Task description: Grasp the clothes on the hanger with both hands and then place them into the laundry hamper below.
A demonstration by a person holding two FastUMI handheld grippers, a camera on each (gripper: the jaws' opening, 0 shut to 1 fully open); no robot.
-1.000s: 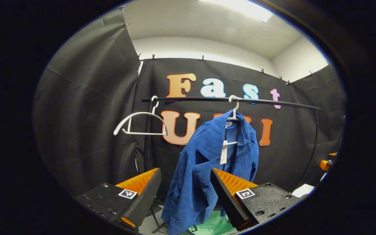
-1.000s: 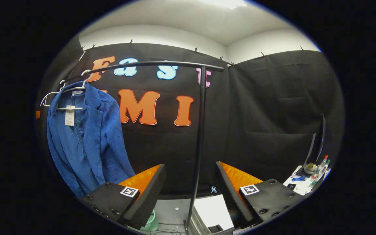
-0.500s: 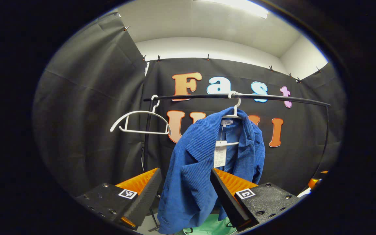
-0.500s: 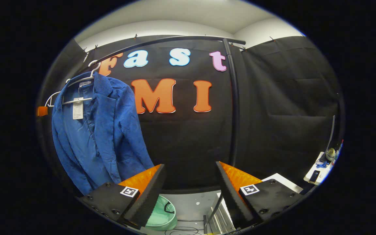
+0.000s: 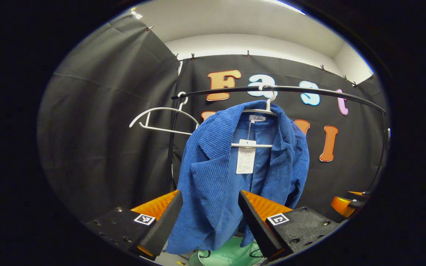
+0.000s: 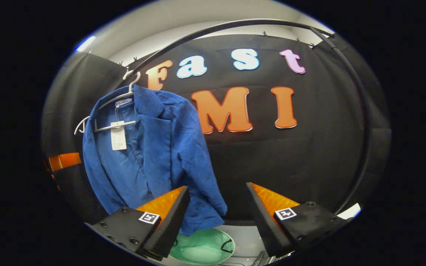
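Left gripper (image 5: 209, 193), bottom of the left gripper view: two wedge-shaped fingers (image 5: 161, 229) tapering to blunt tips, inner faces with a fine grainy foam texture, outer faces ribbed. Each finger sits on a rough pebbled block carrying a small white square tag with a black coded pattern (image 5: 144, 219), lower left and lower right. Round screw heads (image 5: 324, 222) dot the blocks' edges.

Right gripper (image 6: 217, 186), bottom of the right gripper view: same build, wedge fingers, ribbed outer faces, one coded square tag (image 6: 286, 213) per side, screw heads (image 6: 122, 210) on the pebbled blocks.
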